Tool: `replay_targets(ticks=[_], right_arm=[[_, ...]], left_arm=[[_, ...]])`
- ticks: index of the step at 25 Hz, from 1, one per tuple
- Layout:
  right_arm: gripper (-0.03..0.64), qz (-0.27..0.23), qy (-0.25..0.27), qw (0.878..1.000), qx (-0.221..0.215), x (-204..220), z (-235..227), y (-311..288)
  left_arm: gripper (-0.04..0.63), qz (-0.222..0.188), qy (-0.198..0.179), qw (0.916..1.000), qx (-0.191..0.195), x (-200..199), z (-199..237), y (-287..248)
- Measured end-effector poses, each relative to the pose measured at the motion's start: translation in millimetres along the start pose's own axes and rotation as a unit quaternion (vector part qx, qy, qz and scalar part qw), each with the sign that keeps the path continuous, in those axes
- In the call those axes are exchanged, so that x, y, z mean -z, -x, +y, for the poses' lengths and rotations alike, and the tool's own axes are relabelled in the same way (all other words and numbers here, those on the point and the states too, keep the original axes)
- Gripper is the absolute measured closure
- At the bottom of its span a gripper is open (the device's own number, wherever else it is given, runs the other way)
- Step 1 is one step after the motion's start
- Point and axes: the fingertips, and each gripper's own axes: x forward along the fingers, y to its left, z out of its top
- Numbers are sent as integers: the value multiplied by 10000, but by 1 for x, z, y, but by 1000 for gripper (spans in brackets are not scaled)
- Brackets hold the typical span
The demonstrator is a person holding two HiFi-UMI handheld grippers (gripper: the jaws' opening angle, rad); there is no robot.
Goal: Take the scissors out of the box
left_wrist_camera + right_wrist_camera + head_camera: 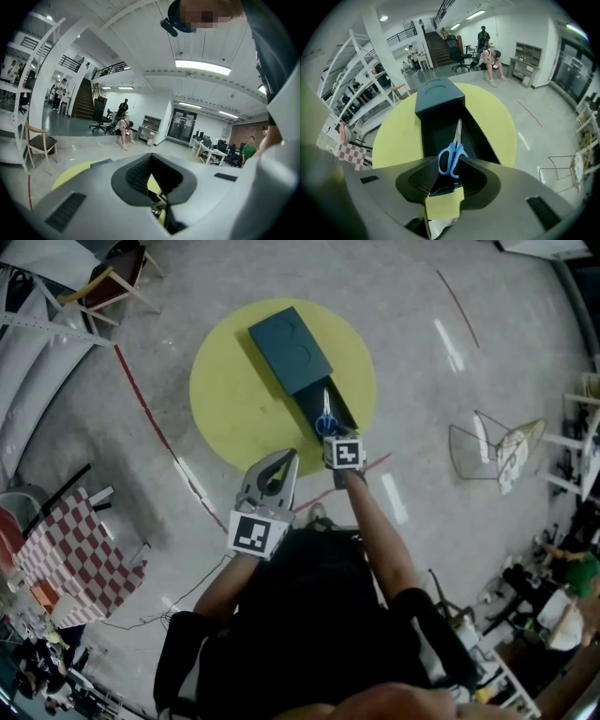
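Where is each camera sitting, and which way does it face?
Head view: on the head, facing steeply down at the table, box and scissors; both forearms, left tool and right tool show.
Left gripper view: on the left tool, facing level across the hall; its shut jaws show.
Right gripper view: on the right tool, tilted down into the box; scissors between its open jaws.
Head and right gripper views share scissors, box, table.

Head camera: I have it high overhead, looking steeply down on the round yellow table (225, 409) and the box (291, 352).

Left gripper (284, 463) camera: low, almost level, facing across the hall. It catches only a sliver of the table.

Right gripper (330, 435) camera: close, tilted down into the box.

Shared by the head and right gripper views: table, box, scissors (456, 143).
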Motion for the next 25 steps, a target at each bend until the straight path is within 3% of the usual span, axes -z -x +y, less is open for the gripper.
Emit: replay_targets(ticks=[6,13,14,18,22,25], right_arm=[[490,639,-194,9976,-176,3,1,-23],[469,786,-20,9964,-303,-4,6,-48],[471,779,45,9966,-258,-5,5,-49],[471,1542,444,9835,831,17,-29,-34],[505,1547,753,9815,845,16,-23,-41],[528,1450,617,9849,721,14,-22,-44]], left_arm=[[598,42,28,10000,27,0,8,-7],[598,68,75,9999,-4,1,13,-11],[598,76,80,9999,-10,1,13,-11],[598,98,110,9999,-58,2,17,-9],[598,107,130,9998,-93,6,17,-9],[598,151,135,9998,-84,10,15,-7]])
